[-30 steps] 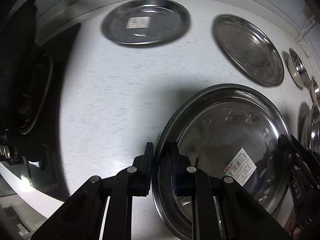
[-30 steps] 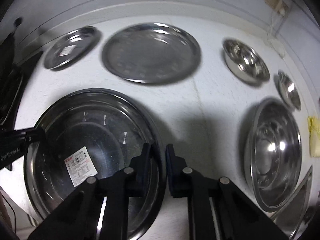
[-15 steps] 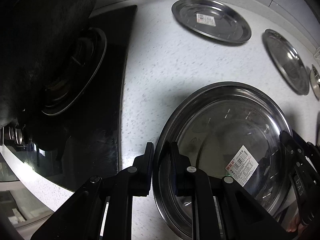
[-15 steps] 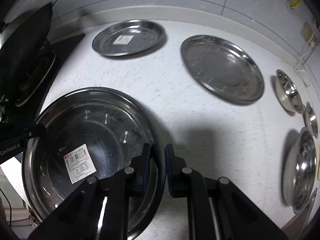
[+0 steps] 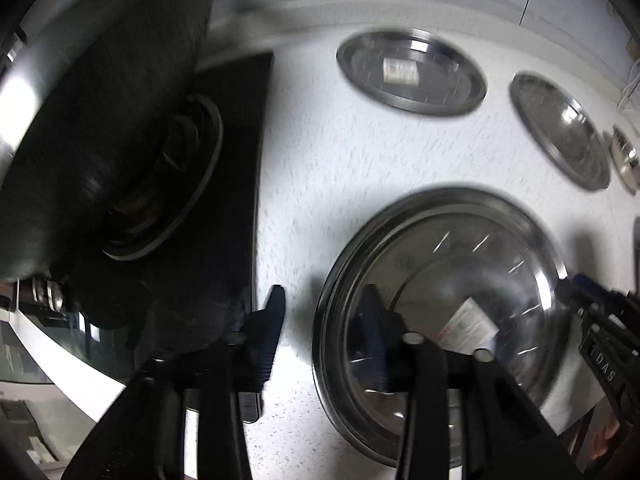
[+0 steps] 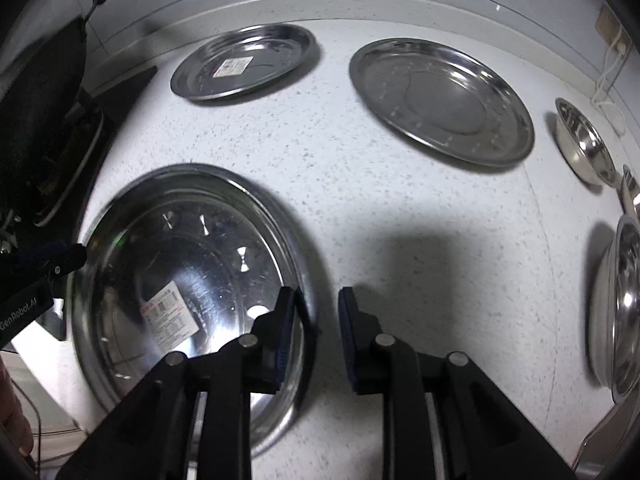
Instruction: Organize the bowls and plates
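A large steel plate with a barcode sticker lies on the white counter near its front edge. My left gripper is open, its fingers straddling the plate's left rim. My right gripper is open, straddling the plate's right rim. A smaller stickered plate and a plain flat plate lie at the back. Steel bowls sit at the right: a small one and a large one.
A black stove top with a burner and a dark wok stand at the left. The counter's front edge runs below the big plate. A wall socket with a white cable is at the back right.
Both grippers were shut on the big plate's rim and have opened. The plate now rests on the counter, nearer the stove than a second ago.
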`<state>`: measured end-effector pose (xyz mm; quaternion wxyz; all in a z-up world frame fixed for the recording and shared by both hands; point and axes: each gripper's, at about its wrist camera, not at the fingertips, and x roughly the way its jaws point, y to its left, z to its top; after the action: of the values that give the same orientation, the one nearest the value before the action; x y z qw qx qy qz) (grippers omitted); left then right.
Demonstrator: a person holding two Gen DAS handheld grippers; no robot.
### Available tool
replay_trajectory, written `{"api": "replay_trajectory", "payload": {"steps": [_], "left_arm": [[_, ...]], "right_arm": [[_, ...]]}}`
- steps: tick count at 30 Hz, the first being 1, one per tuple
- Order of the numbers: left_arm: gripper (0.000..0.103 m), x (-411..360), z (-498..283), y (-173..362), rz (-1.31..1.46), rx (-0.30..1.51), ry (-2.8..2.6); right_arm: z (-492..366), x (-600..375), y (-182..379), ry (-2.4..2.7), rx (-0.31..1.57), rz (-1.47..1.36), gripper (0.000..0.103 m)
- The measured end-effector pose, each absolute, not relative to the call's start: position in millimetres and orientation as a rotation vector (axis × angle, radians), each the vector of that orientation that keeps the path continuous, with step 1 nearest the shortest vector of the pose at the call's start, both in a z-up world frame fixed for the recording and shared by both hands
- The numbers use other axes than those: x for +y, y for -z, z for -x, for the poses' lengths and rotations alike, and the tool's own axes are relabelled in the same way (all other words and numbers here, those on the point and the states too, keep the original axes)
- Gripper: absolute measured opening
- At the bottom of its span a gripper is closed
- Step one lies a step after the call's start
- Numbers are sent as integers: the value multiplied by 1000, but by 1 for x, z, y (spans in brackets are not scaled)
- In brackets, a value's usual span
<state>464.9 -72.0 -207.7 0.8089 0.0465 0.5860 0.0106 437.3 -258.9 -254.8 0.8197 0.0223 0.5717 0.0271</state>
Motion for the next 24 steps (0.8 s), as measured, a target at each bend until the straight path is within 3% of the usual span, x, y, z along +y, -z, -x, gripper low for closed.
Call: {"api": "replay_trajectory", "payload": {"steps": [3,5,9,14,24], "left_arm": [[45,-91,-479,175,-12,1226,54],[58,-114,-499,159,26,1215,119],[58,-184,-550,153,38,1252,201],[58,-244,-618,185,56,1333,137],[58,-273,-656,232,86,1428,-36]], "right_arm": [[-440,-284,229,-31,1179,-78,22],[-454,-312,211,10,1150,-106,22],[-508,-375,196,126,1116,-114,22],[-569,-436,205,171,1133,-153,22],[-630,-477,268,112,1239,-213,22]]}}
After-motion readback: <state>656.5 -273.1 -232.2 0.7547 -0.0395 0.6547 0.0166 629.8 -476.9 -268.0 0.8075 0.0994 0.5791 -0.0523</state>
